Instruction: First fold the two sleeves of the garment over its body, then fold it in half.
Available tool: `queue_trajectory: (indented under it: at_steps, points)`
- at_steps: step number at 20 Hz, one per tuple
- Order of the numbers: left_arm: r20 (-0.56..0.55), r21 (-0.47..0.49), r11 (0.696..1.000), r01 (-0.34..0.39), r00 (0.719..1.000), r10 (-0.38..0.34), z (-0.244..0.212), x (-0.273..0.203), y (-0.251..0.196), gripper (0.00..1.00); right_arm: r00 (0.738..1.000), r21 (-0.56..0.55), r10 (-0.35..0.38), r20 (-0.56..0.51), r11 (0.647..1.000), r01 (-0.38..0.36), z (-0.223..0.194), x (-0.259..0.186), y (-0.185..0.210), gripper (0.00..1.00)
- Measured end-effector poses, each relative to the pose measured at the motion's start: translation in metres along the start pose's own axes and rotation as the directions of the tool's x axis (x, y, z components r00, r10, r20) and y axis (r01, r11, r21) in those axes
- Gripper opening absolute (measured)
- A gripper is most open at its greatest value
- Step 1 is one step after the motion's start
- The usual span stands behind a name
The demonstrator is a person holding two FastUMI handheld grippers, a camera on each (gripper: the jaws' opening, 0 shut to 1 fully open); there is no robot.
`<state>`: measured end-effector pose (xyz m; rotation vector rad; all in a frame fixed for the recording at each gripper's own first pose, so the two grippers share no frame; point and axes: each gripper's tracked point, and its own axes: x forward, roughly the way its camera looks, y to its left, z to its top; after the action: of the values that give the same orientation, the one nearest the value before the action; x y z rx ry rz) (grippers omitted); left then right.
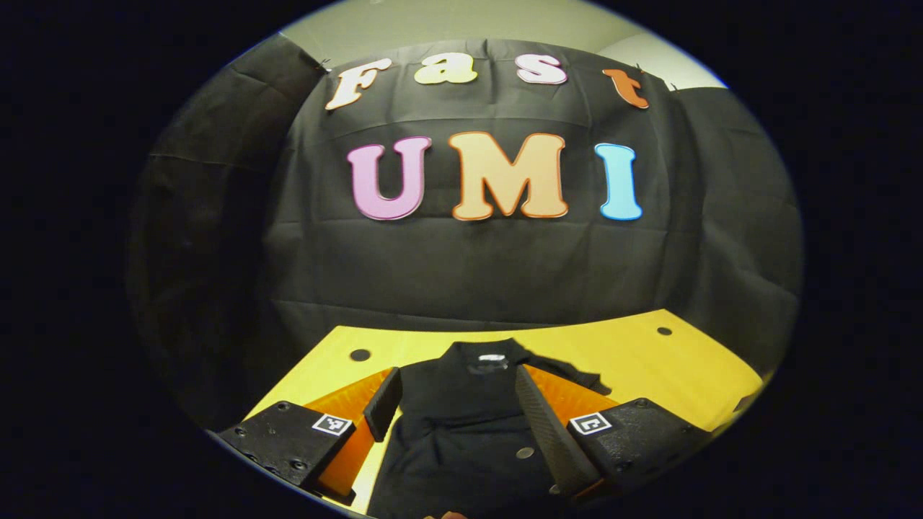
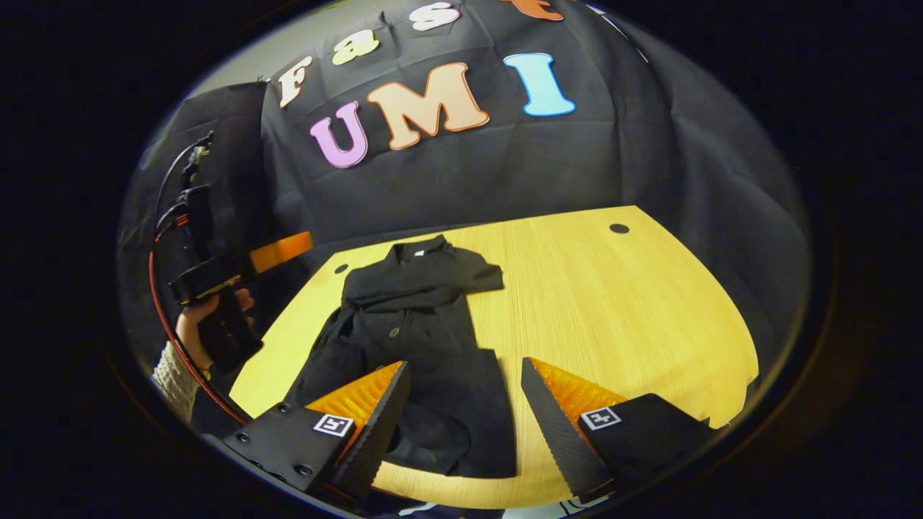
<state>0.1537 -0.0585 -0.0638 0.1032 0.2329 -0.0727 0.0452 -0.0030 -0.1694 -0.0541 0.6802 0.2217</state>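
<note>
A black short-sleeved garment lies flat on the yellow table, collar toward the wall and buttons facing up. One sleeve sticks out to the right in the right gripper view; the opposite side is rumpled along its edge. My right gripper hovers open above the garment's near hem, holding nothing. My left gripper is open too, above the garment, with the collar straight ahead. In the right gripper view the left gripper is held by a hand above the table's left edge.
The tabletop to the right of the garment is bare wood, with small round holes near its far corners. The black cloth wall rises right behind the table. A red cable hangs by the hand and sleeve.
</note>
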Motion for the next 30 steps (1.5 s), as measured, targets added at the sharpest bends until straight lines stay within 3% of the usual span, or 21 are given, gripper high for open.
queue_trajectory:
  at_steps: [7,11,13,16,21,30]
  points:
    - [-0.144,-0.063,0.995,-0.082,0.987,0.072,-0.080,-0.065,0.048,0.94,0.997,-0.037,-0.015,-0.076,0.999,0.012,-0.048,0.007,0.004,0.98]
    - [-0.256,-0.055,0.995,-0.080,0.965,0.063,-0.129,-0.102,0.046,0.94,0.989,-0.063,-0.041,-0.145,0.997,0.033,-0.082,0.012,-0.003,0.98]
    - [-0.319,-0.042,0.997,-0.061,0.947,0.044,-0.154,-0.120,0.042,0.94,0.983,-0.075,-0.056,-0.175,0.996,0.043,-0.097,0.015,-0.007,0.98]
    - [-0.439,-0.022,0.999,-0.032,0.898,0.019,-0.194,-0.142,0.039,0.95,0.975,-0.077,-0.060,-0.213,0.996,0.045,-0.117,0.024,-0.007,0.98]
    - [-0.516,-0.022,1.000,0.007,0.856,-0.018,-0.231,-0.155,0.036,0.95,0.954,-0.083,-0.075,-0.290,0.995,0.053,-0.150,0.038,-0.007,0.98]
    - [-0.622,-0.050,0.997,-0.053,0.783,0.011,-0.283,-0.171,0.041,0.96,0.953,-0.143,-0.094,-0.287,0.988,0.054,-0.164,0.050,-0.006,0.98]
